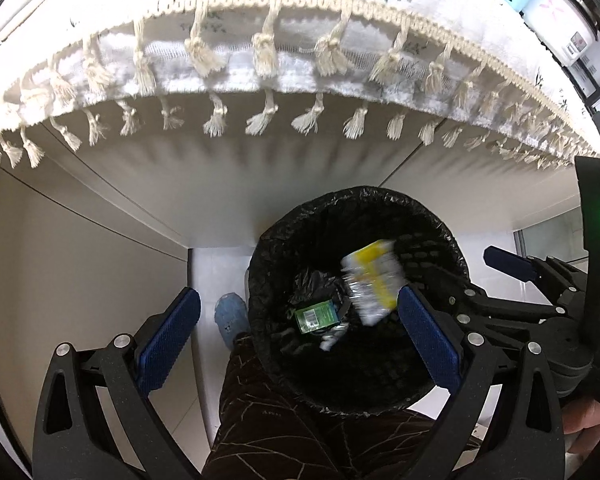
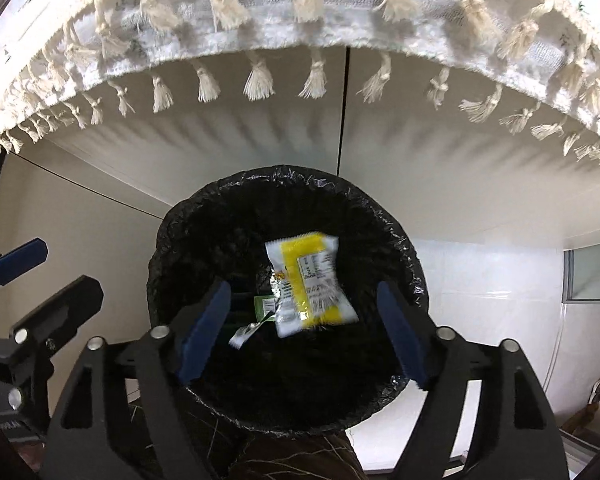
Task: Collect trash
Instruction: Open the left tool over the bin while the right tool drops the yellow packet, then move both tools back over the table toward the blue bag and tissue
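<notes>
Cream tasselled cloth (image 2: pixel 300 12) hung over the edge of the worktop across the top of both views, with pale cabinet fronts (image 2: pixel 260 152) below it. Beneath that, in the lower middle of the right wrist view, stood the bin (image 2: pixel 172 240), lined with a black plastic bag and seen from almost straight above; the left wrist view showed the same bin (image 1: pixel 456 256) right of centre.

Right gripper (image 2: pixel 304 328) hung directly over the bin's mouth with its jaws released and spread wide, the blue pads well apart and pressing on nothing. Between them in the picture, but apart from both, was the yellow and white snack wrapper (image 2: pixel 312 280), blurred and tilted, its long axis running from upper left to lower right. It looked to be loose and dropping into the bin rather than held. In the left wrist view the wrapper (image 1: pixel 370 280) showed inside the rim, above a small green carton (image 1: pixel 315 316) and a scrap of crumpled foil (image 1: pixel 332 338) at the bottom.

Left gripper (image 1: pixel 296 334) sat at the bin's left edge, jaws also released and empty, one pad outside the rim and one over it. By my reading the right hand was the nearer to the wrapper, which lay inside the bin's mouth, so nothing further was needed to guide it in.
</notes>
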